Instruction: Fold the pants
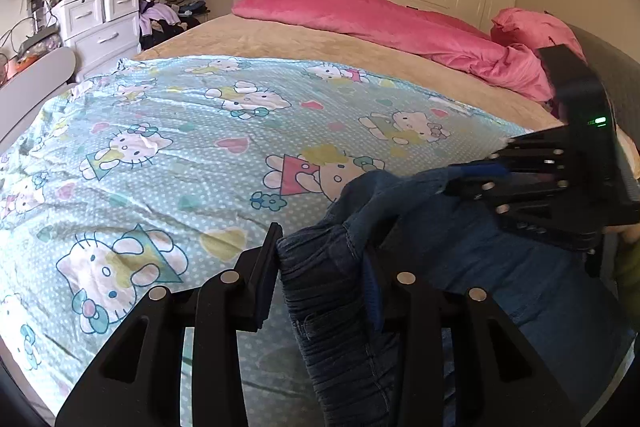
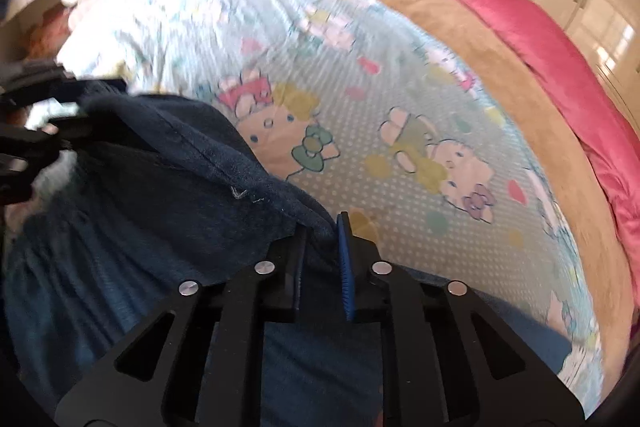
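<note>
Soft, heavy denim pants [image 1: 500,279] sag between both tongs: left tongs [image 1: 320,267] pinch the elastic waistband, right tongs [image 2: 323,259] clamp an edge.

A wide stretch of the pale blue cartoon-cat printed sheet [image 1: 168,147] is lying bare ahead of both grippers, giving open passage across the bed. Beyond it the tan blanket [image 1: 304,43] is also lying clear. A long pink velvety quilt [image 1: 380,23] is piling up along the far edge, blocking that side. The dark blue denim pants [image 1: 460,267] are bunching between the two grippers, filling the near space. White plastic drawers [image 1: 100,23] are crowding the bed's corner
</note>
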Demonstrator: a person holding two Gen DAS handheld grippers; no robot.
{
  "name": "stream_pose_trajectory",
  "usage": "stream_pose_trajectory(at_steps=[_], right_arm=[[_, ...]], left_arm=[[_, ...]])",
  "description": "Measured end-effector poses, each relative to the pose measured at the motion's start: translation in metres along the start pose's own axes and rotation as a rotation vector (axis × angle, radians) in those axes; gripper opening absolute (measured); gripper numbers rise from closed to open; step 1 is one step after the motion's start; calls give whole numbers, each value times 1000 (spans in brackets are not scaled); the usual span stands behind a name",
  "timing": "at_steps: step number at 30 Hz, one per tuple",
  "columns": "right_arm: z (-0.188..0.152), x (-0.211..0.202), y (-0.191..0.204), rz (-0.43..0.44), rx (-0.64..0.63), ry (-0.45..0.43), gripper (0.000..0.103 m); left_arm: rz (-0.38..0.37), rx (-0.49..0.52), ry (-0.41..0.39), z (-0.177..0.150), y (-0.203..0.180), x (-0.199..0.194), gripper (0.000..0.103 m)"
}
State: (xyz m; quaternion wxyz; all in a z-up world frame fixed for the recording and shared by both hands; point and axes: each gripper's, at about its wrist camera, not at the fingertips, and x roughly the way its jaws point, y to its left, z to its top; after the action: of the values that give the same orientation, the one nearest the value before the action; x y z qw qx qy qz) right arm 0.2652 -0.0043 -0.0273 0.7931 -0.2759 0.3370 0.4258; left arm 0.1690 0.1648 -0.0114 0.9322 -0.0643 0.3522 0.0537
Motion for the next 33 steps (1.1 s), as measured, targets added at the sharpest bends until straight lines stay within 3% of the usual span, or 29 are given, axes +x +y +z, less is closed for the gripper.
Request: stream_pose_trajectory(at_steps=[12, 20, 33], right_arm=[[-50, -84, 21, 9, 119, -121, 6], [-95, -124, 55, 48, 152, -121, 6], [-134, -152, 114, 134, 120, -83, 6]], left_arm=[[-21, 75, -35, -17, -20, -36, 36], [-71, 121, -31, -43, -33, -75, 36], [-106, 130, 53, -87, -33, -113, 37]])
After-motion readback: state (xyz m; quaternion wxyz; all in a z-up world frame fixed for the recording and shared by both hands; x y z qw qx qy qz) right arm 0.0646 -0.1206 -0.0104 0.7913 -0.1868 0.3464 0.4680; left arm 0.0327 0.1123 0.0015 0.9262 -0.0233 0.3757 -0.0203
